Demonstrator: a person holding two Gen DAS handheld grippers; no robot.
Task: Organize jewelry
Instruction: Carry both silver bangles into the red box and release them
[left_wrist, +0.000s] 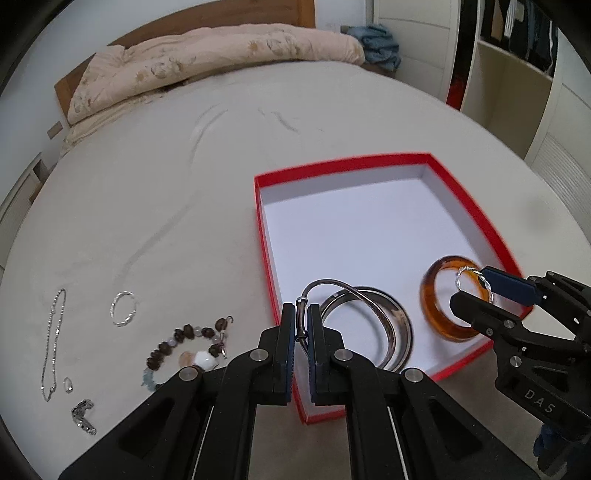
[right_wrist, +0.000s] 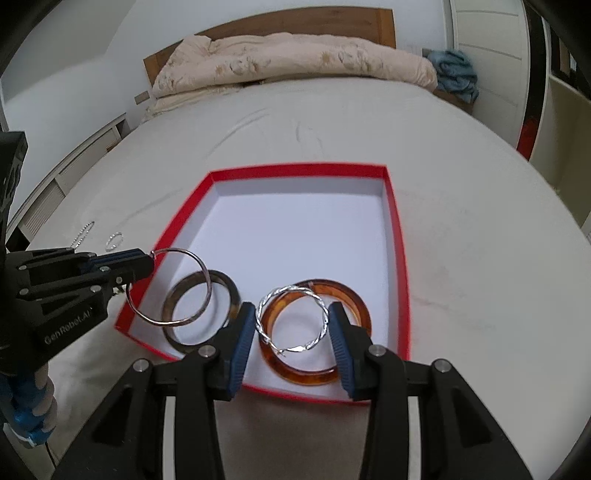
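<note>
A red box with a white floor lies on the bed; it also shows in the right wrist view. In it lie an amber bangle and a dark grey bangle. My left gripper is shut on a thin silver hoop bracelet and holds it over the box's near left corner. My right gripper is shut on a twisted silver bracelet, just above the amber bangle.
On the beige sheet left of the box lie a bead bracelet, a small silver bracelet, a thin chain, a tiny ring and a crumpled silver piece. A folded quilt lies at the headboard.
</note>
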